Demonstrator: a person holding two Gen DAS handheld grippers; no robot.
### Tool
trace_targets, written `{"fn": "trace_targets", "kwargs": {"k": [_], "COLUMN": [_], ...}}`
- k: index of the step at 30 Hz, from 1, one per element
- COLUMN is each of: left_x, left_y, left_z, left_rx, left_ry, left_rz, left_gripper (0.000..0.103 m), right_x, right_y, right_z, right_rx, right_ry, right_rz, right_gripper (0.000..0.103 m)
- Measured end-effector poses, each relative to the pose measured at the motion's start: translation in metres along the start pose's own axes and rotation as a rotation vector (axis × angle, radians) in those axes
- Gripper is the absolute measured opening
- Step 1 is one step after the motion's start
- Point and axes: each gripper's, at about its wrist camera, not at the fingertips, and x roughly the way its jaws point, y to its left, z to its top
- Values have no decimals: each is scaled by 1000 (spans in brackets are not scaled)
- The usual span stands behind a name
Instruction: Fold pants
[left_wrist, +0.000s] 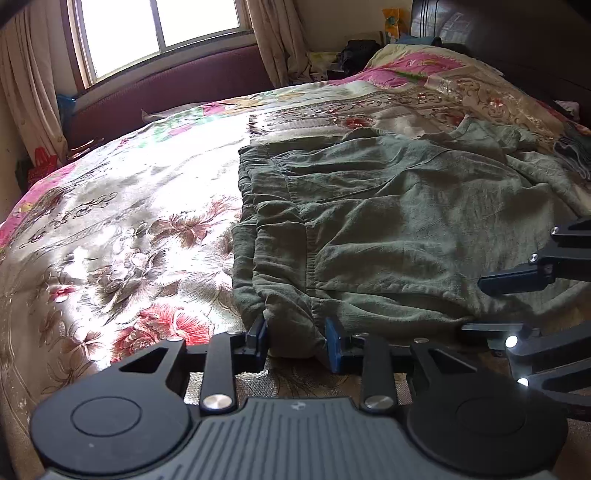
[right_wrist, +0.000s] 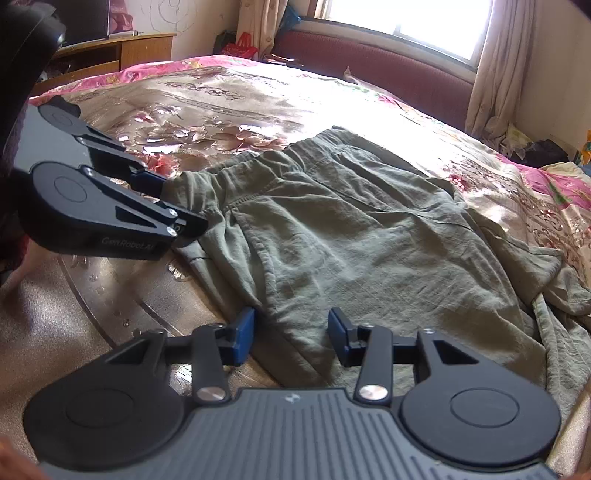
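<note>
Pants (left_wrist: 369, 229), olive green, wrinkled, are lying spread out on the bed, on top of a shiny flowered bedspread (left_wrist: 122, 229). The gathered waistband is sitting toward the sunlit side of the bed, while the legs are trailing off in loose folds toward the pillow end.

Left claw (left_wrist: 297, 338), black with blue pads, is reaching down at the near corner of the waistband. A bunched fold of the green cloth is sitting between its two pads, and both pads are pressing against it, so this claw is clamping the pants. From the right wrist view the same claw (right_wrist: 181, 205) is showing from the side, its tips closing over the waistband corner.

Right claw (right_wrist: 291, 332), of the same make, is sitting lower along the near edge of the pants, at the side seam. Its blue pads are standing partly apart with the cloth edge lying between them. The left pad is just beside the cloth; whether either pad is actually pressing on the cloth I cannot tell. In the left wrist view this claw (left_wrist: 476, 306) is coming in from the right edge, low over the fabric.

Window (left_wrist: 159, 33), bright, is standing behind the bed with pale curtains (left_wrist: 273, 44) on both sides and a dark red padded bench (left_wrist: 166, 96) below it.
</note>
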Motion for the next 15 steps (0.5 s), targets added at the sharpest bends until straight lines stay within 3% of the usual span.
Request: {"fn": "trace_targets", "kwargs": {"k": [1,5,10,15], "left_x": [-1,-13,-40,-73], "left_y": [2,18,38,76], "left_z": [0,-6,-17,-46], "left_rx": [-8,-60,-95,-121], "left_ry": [1,2,-17,21], "left_rz": [-7,-36,19,119], "left_gripper": [42,39,36,36], "right_x": [1,0,-8,-18], "right_y": [2,11,33,81], "right_z": [2,9,18,29], "right_rx": [-8,-26,-14,-10], "right_ry": [3,23,15,-1], "right_rz": [-4,31,108,274], "right_gripper": [35,14,11,11]}}
